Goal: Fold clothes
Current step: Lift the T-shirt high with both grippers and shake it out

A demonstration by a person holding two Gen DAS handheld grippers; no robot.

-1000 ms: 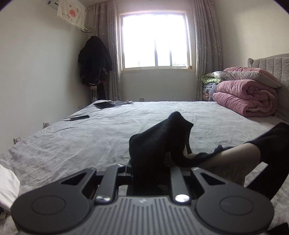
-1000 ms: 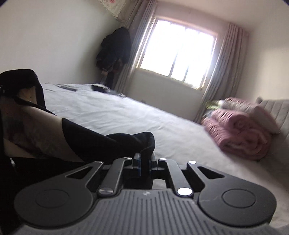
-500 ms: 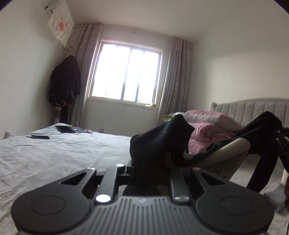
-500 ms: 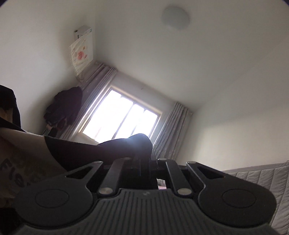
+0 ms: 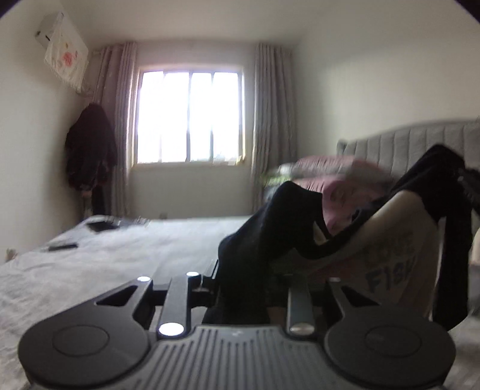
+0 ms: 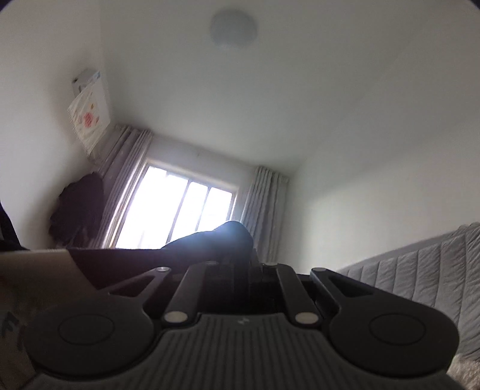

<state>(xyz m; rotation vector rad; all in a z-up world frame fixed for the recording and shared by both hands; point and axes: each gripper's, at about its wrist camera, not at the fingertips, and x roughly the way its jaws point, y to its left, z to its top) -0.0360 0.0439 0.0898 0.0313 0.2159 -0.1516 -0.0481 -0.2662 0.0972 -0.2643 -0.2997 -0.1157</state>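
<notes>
Change since a second ago: both wrist views have tipped upward. The right view looked across the bed (image 5: 99, 270) then; now it shows mostly ceiling, with the ceiling lamp (image 6: 233, 28) high above the fingers. The left view has swung from the flat bedspread toward the headboard (image 5: 405, 141). Judgement: the garment has been raised off the bed and is being held up between the two tools, likely to shake it out or find its edges before laying it flat. No fold made yet.

Left gripper (image 5: 249, 285): fingers closed narrow on a bunch of black fabric of the shirt (image 5: 390, 264), which rises straight up from between them. From there the shirt spans away to the right of the fingers, beige panel with dark lettering facing the camera, black sleeve hanging down at the far right.

Right gripper (image 6: 237, 270): fingers drawn together on a black fold of the same shirt (image 6: 222, 240), humped just ahead of the tips; the beige part trails off to their left.

Surroundings: window (image 5: 189, 117) straight ahead of the left fingers, dark coat (image 5: 90, 150) hanging far left, pink quilts (image 5: 330, 180) behind the shirt, a dark flat device (image 5: 100, 225) and a phone-like item (image 5: 63, 247) on the bed, left of the fingers and well apart.

Obstacles: none near. Frames are motion-blurred.
</notes>
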